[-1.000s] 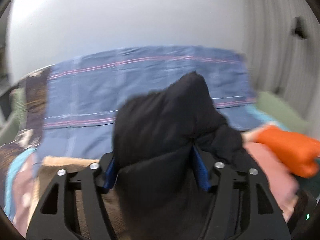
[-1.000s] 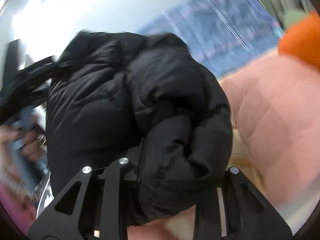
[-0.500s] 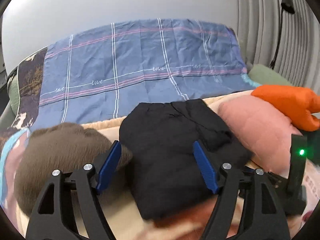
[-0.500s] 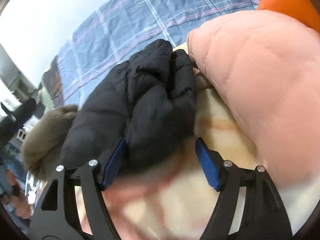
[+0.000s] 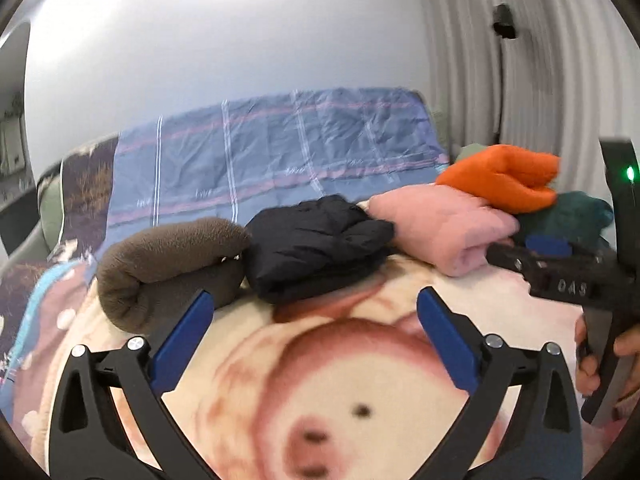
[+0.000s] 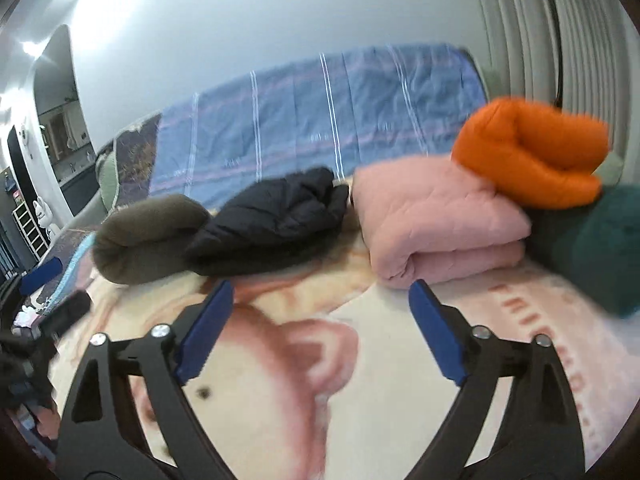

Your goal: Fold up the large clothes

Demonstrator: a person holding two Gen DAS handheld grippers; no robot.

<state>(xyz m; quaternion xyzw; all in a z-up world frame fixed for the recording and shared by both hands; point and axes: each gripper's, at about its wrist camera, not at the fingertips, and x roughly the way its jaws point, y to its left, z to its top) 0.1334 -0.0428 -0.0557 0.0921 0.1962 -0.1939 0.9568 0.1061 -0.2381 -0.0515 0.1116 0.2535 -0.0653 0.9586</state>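
We see the folded black jacket (image 5: 316, 250) mid-frame on the bed (image 5: 320, 380), its long axis running left-right, between brown (image 5: 168, 264) and pink (image 5: 440, 228) bundles. Our left gripper (image 5: 312, 322) and right gripper (image 6: 320, 312) hold their jaws wide apart, gripping nothing.

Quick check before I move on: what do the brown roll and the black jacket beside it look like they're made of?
Brown roll: looks like fleece, matte and fuzzy, with a soft napped surface and no sheen. Black jacket: looks like a quilted puffer with a smooth synthetic shell, judging by its stitched, puffy channels and faint sheen; the filling can't be seen.
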